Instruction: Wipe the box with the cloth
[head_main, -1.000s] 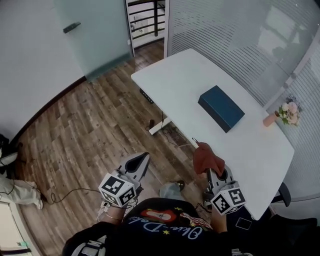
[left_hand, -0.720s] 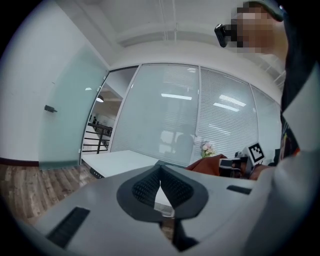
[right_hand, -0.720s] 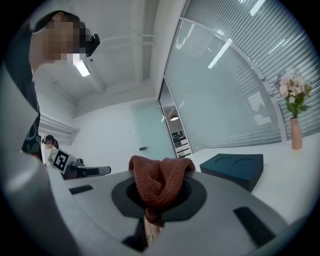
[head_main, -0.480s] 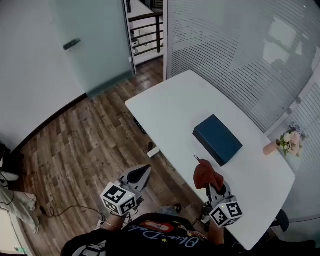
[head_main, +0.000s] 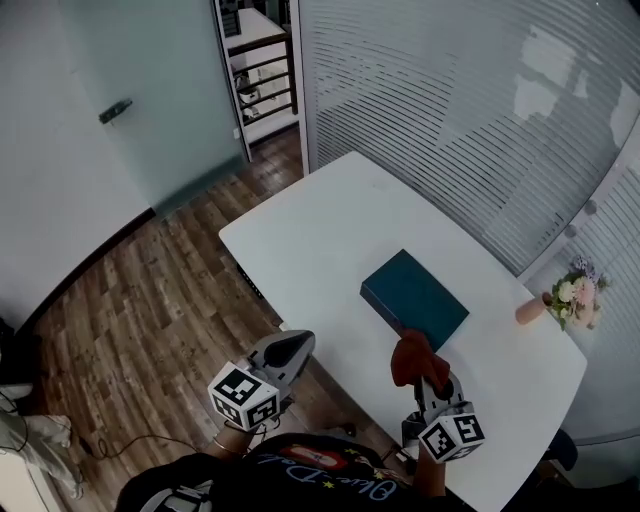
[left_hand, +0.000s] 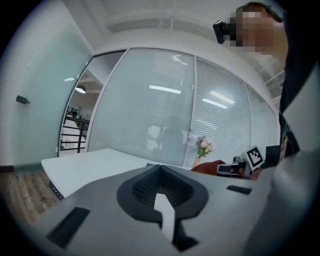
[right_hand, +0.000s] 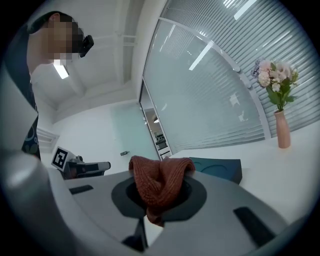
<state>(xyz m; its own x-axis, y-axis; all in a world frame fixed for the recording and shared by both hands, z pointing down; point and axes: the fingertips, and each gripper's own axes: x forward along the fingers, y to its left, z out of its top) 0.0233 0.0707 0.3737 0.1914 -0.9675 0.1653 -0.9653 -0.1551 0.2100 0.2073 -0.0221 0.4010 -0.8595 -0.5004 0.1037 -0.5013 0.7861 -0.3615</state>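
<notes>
A dark teal box (head_main: 414, 297) lies flat on the white table (head_main: 330, 240), and its near end shows in the right gripper view as the box (right_hand: 220, 168). My right gripper (head_main: 417, 372) is shut on a rust-red knitted cloth (head_main: 413, 357), bunched between its jaws, just short of the box's near corner. The cloth (right_hand: 159, 185) fills the jaw gap in the right gripper view. My left gripper (head_main: 291, 350) hovers at the table's near edge, left of the box, shut with nothing in it; its jaws meet in the left gripper view (left_hand: 160, 192).
A pink vase of flowers (head_main: 562, 299) stands at the table's right end, also seen as the vase (right_hand: 282, 129). Glass walls with blinds run behind the table. Wooden floor (head_main: 150, 300) lies to the left, with a glass door (head_main: 140, 110) beyond.
The view has shifted forward: table and box now sit closer and lower in the head view. My right gripper with the cloth has come nearer the box's near corner.
</notes>
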